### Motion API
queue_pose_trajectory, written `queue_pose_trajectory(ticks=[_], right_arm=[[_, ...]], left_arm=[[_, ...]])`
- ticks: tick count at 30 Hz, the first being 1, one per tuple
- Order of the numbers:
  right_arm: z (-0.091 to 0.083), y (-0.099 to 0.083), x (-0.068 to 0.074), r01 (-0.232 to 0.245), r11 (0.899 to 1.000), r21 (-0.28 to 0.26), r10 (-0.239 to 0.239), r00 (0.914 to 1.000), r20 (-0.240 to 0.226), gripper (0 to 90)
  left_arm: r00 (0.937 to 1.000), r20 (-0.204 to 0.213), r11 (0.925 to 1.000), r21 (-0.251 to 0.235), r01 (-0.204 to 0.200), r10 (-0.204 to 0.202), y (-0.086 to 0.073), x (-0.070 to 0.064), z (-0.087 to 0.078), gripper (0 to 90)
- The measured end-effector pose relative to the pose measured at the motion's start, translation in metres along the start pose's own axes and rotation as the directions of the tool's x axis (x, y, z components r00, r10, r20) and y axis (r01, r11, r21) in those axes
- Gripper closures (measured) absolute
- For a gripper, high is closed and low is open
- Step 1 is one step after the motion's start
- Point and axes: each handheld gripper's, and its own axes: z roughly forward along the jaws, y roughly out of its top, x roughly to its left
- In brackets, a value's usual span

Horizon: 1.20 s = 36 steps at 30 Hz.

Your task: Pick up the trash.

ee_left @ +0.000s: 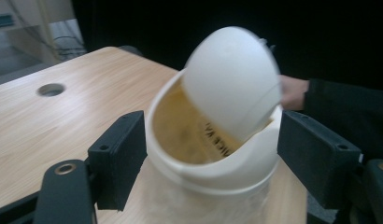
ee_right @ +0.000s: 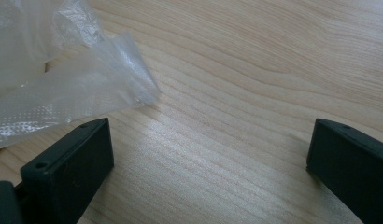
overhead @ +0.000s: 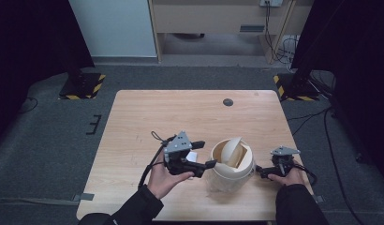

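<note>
Centrally, toward the near edge of the wooden table, stands a cream bin with a swing lid, the lid tipped so that the opening faces upward and the tan interior is exposed. Thin clear plastic film gathers around the bin's base on the near side.

Left side: the person's left hand enters from the lower edge, dark sleeve angled up and to the right, palm wrapped under the left gripper. That gripper points rightward at the bin; its jaws stand wide apart, one on each side of the bin's upper rim. In the left gripper view the bin sits between the two black jaws and the tilted lid rises above the rim; whether either jaw touches the wall cannot be told, as the frame is slightly blurred. Dark lettering shows inside the bin but is unreadable.

Right side: the right hand rests low near the table's near right corner, holding the right gripper, which points leftward toward the bin's base. In the right gripper view its jaws are spread wide over bare wood grain, with nothing between them; a fold of the plastic film lies just above and beside one jaw.

A round cable hole sits near the table's far edge.
</note>
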Motion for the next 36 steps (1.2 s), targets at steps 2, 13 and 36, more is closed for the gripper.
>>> queue_pose_trajectory(ticks=[2,13,36], right_arm=[[0.0,0.0,0.0,0.002,1.0,-0.002,-0.002,1.0,0.0,0.8],[0.0,0.0,0.0,0.003,1.0,-0.002,-0.003,1.0,-0.001,0.8],[0.0,0.0,0.0,0.007,1.0,-0.001,-0.007,1.0,-0.001,0.8]], left_arm=[[0.9994,-0.03,0.9998,0.011,0.015,-0.015,-0.006,0.009,-0.005,24.2],[0.9817,-0.169,0.9887,0.105,0.107,-0.089,-0.047,0.06,0.005,27.1],[0.9535,-0.251,0.9362,0.263,0.233,-0.167,-0.102,0.103,0.049,48.8]])
